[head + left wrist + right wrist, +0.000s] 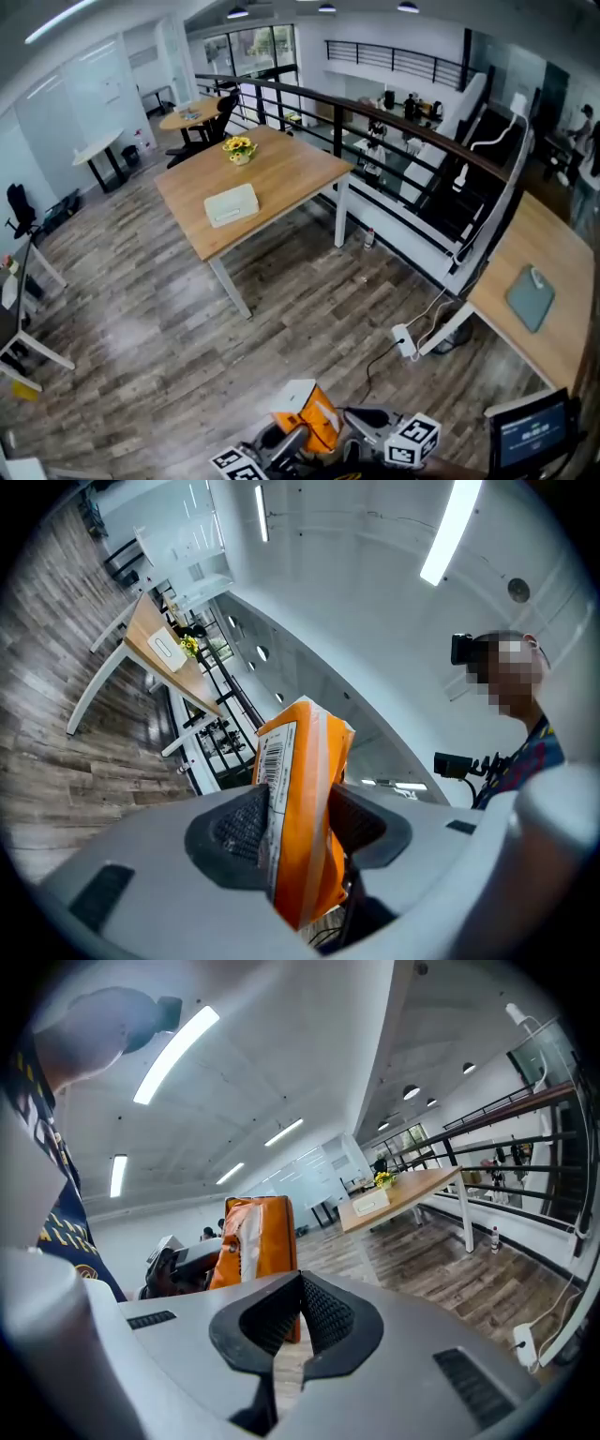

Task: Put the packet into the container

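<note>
The left gripper (298,817) has its fingers (242,825) clenched on the orange packet (305,761). They grip it low, so most of it stands clear above them, and I'd say that leaves the free end ready to go in first. The right gripper (300,1321) holds nothing, its fingers (328,1316) pressed together near the packet, likely kept as a spare. Both sit low at 6 o'clock in the head view. What I take for the container (231,203) lies on the bench (291,173) at 11 o'clock, well apart, so a walk over comes first.
</note>
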Demonstrator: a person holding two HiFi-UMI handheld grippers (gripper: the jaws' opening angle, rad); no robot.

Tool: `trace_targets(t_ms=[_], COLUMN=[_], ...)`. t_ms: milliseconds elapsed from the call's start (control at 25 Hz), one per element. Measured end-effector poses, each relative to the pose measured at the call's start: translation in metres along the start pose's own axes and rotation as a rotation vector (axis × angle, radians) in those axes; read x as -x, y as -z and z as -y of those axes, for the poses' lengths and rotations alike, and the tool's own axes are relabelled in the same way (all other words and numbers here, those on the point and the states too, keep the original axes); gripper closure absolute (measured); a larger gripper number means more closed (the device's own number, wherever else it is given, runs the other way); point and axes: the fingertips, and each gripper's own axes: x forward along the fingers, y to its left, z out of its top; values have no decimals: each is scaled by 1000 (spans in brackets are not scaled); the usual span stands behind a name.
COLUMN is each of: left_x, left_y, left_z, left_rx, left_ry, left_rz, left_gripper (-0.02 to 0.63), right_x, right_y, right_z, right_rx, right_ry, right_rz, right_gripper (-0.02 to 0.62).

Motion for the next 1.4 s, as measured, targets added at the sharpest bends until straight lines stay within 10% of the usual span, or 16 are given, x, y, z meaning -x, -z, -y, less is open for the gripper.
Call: trace_targets(t_ms=[600, 920, 1400], left_x=[-17, -2, 23], left_y=[-43, -122, -234], left_z=[18, -29, -91], left_rx=[-52, -57, 36], left_ry=[-9, 22, 109], left_rz=[146, 216, 275], left_gripper=[416, 416, 416], right_x=[0, -89, -220], right_y=[-53, -77, -108], right_z=[14, -9, -58], right_rx=[-41, -74, 124], right_ry=[-236, -315, -208], right_rz=[117, 87, 88], right_gripper=[575, 418, 186])
